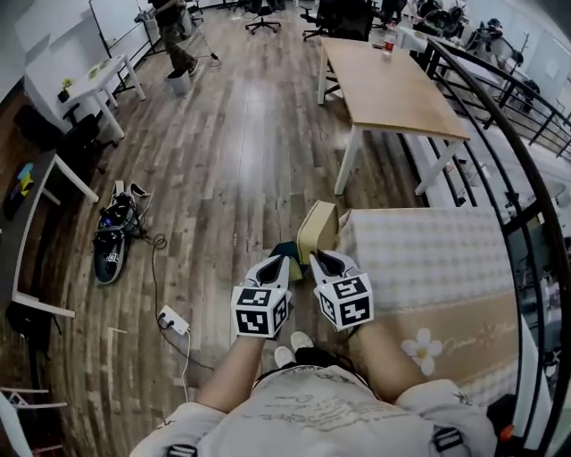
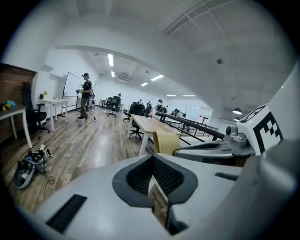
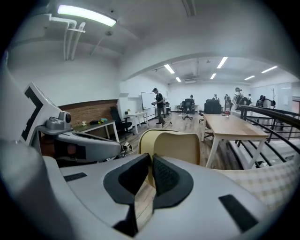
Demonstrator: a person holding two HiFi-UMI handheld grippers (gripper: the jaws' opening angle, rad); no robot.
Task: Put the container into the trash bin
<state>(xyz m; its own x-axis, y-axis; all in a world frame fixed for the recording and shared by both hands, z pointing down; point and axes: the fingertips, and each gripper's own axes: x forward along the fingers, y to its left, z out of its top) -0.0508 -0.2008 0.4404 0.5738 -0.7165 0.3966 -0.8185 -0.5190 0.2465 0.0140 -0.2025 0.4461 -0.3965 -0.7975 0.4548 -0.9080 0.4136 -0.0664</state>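
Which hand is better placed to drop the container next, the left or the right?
Right. The right hand-held gripper pinches the wall of the tan container, so it only has to release. The left hand-held gripper beside it has its jaws together on nothing.

Wood plank floor (image 1: 232, 178). Long wood-top bench (image 1: 393, 85), white legs, bottle (image 1: 389, 40) at far end. Checked cloth (image 1: 428, 259) lower rt. Left: shoes (image 1: 111, 250), power strip (image 1: 175, 320) w/ white cable. Person (image 1: 171, 27) far back, near white desk (image 1: 94, 78). Black railing (image 1: 500, 98) rt.
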